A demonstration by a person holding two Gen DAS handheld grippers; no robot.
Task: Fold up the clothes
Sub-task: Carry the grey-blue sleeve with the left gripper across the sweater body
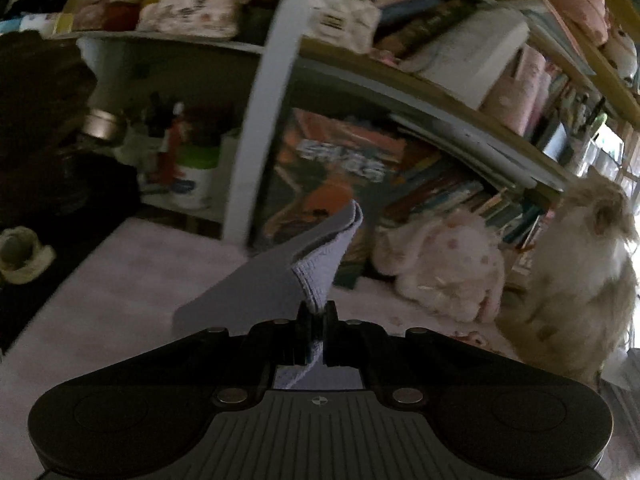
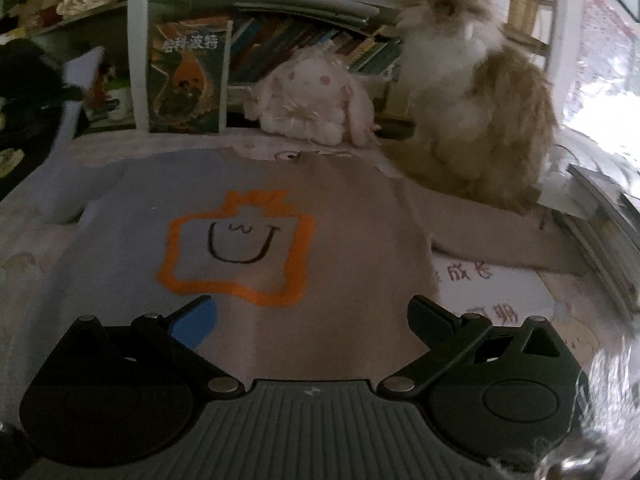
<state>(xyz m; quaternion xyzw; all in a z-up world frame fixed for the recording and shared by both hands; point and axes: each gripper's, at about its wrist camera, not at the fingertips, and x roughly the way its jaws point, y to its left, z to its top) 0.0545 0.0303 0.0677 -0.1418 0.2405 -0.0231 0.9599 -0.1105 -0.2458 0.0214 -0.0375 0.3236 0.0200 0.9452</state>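
Note:
A sweatshirt (image 2: 248, 184), half pale blue and half beige with an orange-outlined smiling figure, lies flat on the pink bed cover (image 2: 20, 240). My right gripper (image 2: 310, 308) hovers open over its lower part, nothing between its fingers. The beige sleeve (image 2: 500, 236) stretches out to the right. The blue sleeve (image 2: 76, 92) is lifted at the left edge. In the left wrist view my left gripper (image 1: 316, 311) is shut on that sleeve's ribbed cuff (image 1: 316, 280), and the fabric stands up ahead of the jaws.
A fluffy tan and white cat (image 2: 480, 100) sits on the bed at the right, touching the beige sleeve's shoulder. A white plush rabbit (image 2: 316, 96) leans against a bookshelf (image 2: 280, 40) behind. Stacked books (image 2: 600, 220) and a printed sheet (image 2: 480, 292) lie at the right.

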